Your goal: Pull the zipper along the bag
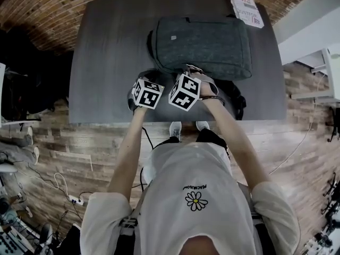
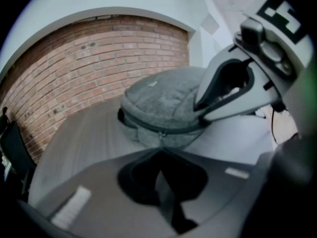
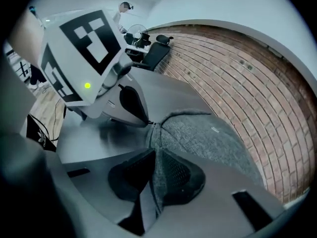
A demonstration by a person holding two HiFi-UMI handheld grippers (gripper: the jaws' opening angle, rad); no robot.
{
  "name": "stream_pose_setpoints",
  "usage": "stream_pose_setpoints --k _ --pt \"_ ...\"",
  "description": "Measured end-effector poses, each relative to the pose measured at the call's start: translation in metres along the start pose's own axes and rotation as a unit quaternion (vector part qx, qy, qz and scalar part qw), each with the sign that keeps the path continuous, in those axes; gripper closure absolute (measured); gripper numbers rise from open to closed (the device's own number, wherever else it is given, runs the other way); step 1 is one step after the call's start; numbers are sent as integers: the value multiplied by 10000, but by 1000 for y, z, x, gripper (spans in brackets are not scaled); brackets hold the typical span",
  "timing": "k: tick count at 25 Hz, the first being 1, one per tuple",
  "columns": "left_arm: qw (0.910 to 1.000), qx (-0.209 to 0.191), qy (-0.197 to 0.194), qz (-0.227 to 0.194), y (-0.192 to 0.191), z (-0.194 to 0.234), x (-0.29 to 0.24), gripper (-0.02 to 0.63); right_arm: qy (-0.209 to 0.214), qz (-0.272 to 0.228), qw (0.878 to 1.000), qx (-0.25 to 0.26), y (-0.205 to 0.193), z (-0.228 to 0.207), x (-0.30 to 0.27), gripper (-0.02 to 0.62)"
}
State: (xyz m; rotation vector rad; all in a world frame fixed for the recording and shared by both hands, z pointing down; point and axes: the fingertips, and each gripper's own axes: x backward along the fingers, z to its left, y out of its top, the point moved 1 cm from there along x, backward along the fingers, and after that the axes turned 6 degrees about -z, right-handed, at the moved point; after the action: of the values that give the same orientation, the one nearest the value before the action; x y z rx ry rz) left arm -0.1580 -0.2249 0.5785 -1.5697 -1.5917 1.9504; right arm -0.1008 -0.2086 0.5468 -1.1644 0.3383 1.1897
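Observation:
A grey fabric bag (image 1: 204,44) lies on a dark table (image 1: 109,47), and both grippers are at its near left corner. My left gripper (image 2: 161,150) is shut, its tips pinching the small metal zipper pull (image 2: 161,133) where the dark zipper line runs round the bag (image 2: 158,100). The right gripper view shows that same tip, the left gripper (image 3: 146,122), on the pull. My right gripper (image 3: 154,155) stands close beside it, with a fold of the bag's grey fabric (image 3: 166,170) pinched between its pads. In the head view the left gripper (image 1: 151,74) and right gripper (image 1: 194,70) sit side by side.
A white printed box (image 1: 245,8) lies at the table's far right corner. A brick wall (image 2: 74,58) runs behind the table. A black office chair (image 3: 157,53) stands off the table's left end. White furniture (image 1: 319,47) stands to the right on the wooden floor.

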Motion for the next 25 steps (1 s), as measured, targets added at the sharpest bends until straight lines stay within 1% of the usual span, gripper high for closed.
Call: stream_pose_setpoints --k 3,5,8,15,21,24,25 --pt "9998 -146 151 21 0 4 -1 603 32 -105 9995 285 -2 3 6 565" --pt "9995 -171 269 -6 1 8 -1 597 147 -93 9991 380 -5 7 11 571" --pt "9994 -106 342 15 0 16 0 589 396 -122 9978 527 -13 16 21 574" --pt "9985 -323 434 121 2 31 1 588 1189 -146 9893 830 -44 42 61 574" --pt "9988 -347 311 165 0 27 -3 584 1809 59 9789 945 -82 59 101 575" --pt "9993 -283 216 105 0 20 -4 586 1949 160 9764 920 -93 59 110 575" --pt "9993 -327 175 79 1 17 -4 586 1949 174 9765 904 -95 58 111 575"
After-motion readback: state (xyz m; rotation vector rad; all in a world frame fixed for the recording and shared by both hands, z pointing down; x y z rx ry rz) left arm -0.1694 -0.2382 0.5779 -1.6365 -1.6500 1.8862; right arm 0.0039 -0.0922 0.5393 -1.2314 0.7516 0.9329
